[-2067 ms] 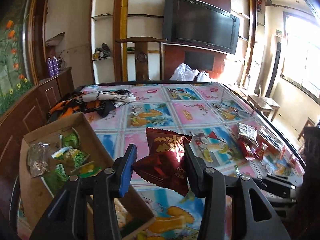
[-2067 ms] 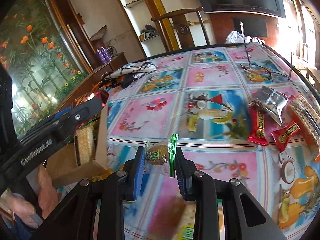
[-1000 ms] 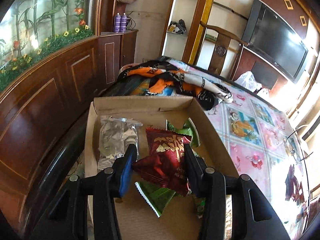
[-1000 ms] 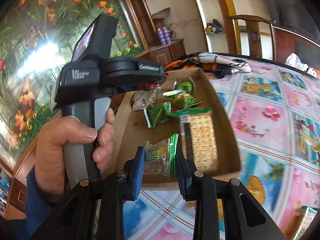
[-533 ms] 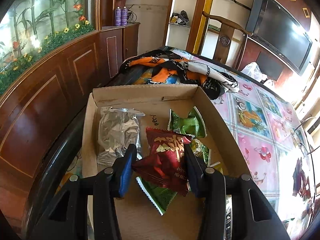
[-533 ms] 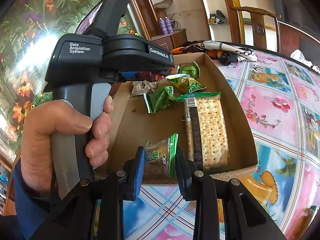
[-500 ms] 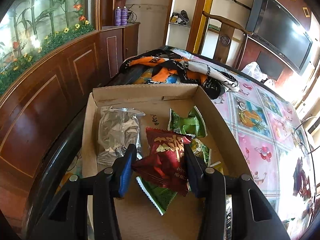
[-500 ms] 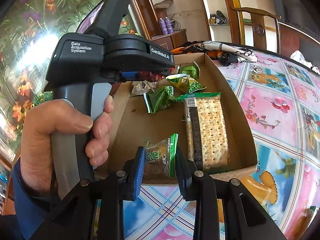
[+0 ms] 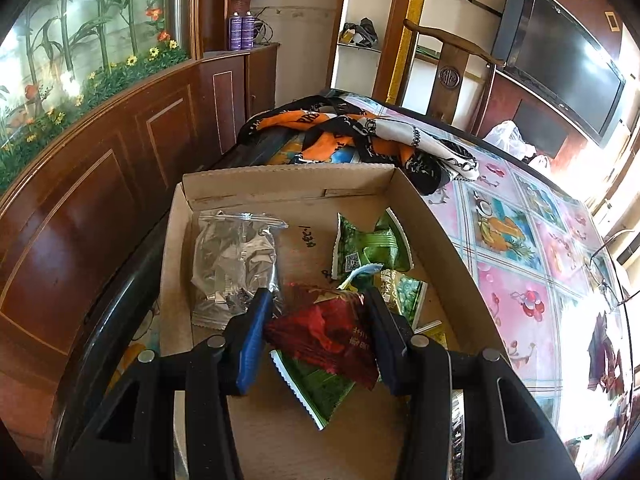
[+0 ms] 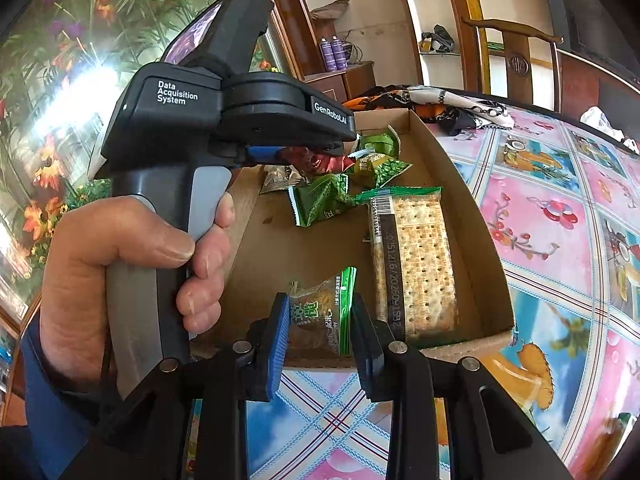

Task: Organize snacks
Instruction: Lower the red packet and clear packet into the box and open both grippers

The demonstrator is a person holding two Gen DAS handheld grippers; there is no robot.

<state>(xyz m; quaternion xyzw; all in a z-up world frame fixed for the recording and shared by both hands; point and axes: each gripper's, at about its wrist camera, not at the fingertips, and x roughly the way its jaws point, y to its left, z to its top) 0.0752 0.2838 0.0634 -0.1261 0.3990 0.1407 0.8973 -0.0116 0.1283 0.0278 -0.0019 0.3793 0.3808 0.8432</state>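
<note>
Left gripper [image 9: 316, 330]: a crinkled, glossy dark-red foil packet [image 9: 326, 330] with gold lettering is being pinched between the blue ribbed pad and the black one, jaws closed on its sides. The packet is being held over the middle of the cardboard box [image 9: 436, 232], tilted, its serrated edge pointing toward the box's near end.

Right gripper [image 10: 320, 320]: a small clear-and-green cracker pouch [image 10: 322, 312], its brown contents showing through the film, is being clamped upright between the ribbed pads. It is being held just over the box's near wall, at the near-left corner.

Box contents, as seen in the left wrist view: a wrinkled silver foil bag [image 9: 234, 264] is lying flat along the left wall; a puffy dark-green pouch [image 9: 368, 248] is resting near the right wall toward the far end; a lighter green pea-print packet [image 9: 404, 290] is lying just beside it; a flat green packet [image 9: 316, 386] with a zigzag white edge is lying under the red packet. In the right wrist view a long rectangular cracker sleeve [image 10: 412, 264], transparent with a barcode strip, is lying along the right wall.

The box is shallow, of brown corrugated board with a raw-cut rim, and is sitting at the left edge of a table covered with a glossy, fruit-printed oilcloth [image 9: 516, 240]. A patterned orange-and-black cloth [image 9: 360, 132] is bunched beyond the box's far wall. A person's left hand [image 10: 132, 264] is being wrapped around the grey handle.
</note>
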